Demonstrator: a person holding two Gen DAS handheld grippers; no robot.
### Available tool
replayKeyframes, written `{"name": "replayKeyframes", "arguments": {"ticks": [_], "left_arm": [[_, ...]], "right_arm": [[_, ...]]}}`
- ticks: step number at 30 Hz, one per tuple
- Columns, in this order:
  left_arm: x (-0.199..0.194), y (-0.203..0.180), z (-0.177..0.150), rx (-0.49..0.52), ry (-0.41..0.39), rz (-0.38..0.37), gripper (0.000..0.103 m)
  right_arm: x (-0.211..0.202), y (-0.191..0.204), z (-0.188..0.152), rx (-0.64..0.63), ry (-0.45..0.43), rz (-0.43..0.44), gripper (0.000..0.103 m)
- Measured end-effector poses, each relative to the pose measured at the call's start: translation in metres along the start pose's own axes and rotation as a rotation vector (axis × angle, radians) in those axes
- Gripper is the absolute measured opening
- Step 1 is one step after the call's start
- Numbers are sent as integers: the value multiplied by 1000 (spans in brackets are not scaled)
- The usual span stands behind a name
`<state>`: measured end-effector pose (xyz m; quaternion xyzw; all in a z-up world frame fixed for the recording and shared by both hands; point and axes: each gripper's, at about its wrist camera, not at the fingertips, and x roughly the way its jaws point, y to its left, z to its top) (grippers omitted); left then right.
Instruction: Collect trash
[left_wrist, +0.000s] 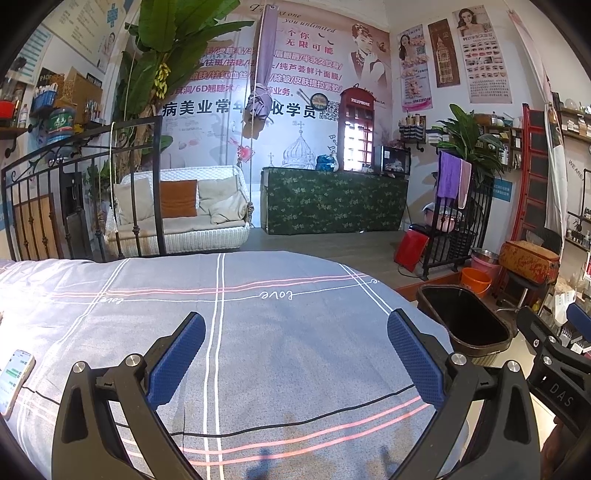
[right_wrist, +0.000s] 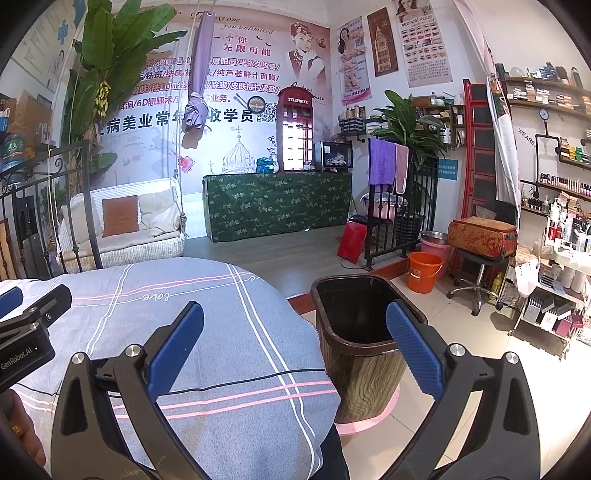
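Observation:
A brown wood-pattern trash bin (right_wrist: 360, 354) with a dark inside stands on the floor just right of the bed; it also shows in the left wrist view (left_wrist: 465, 321). My left gripper (left_wrist: 295, 325) is open and empty above the grey-blue bedsheet (left_wrist: 258, 332). My right gripper (right_wrist: 295, 325) is open and empty, between the bed corner (right_wrist: 221, 350) and the bin, its right finger over the bin's rim. No trash item shows on the sheet in either view.
A phone (left_wrist: 14, 380) with a cable lies at the bed's left edge. A black iron bed frame (left_wrist: 92, 192) is at the far end. An orange bucket (right_wrist: 424, 271), a stool with a suitcase (right_wrist: 480, 240) and shelves (right_wrist: 554, 229) stand to the right.

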<state>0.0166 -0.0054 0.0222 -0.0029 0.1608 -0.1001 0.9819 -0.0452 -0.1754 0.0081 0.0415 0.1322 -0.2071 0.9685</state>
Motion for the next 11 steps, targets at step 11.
{"name": "replayKeyframes", "arguments": {"ticks": [11], "left_arm": [[2, 4, -2, -13, 13, 3, 98]], "right_arm": [[3, 0, 1, -1, 10, 2, 98]]}}
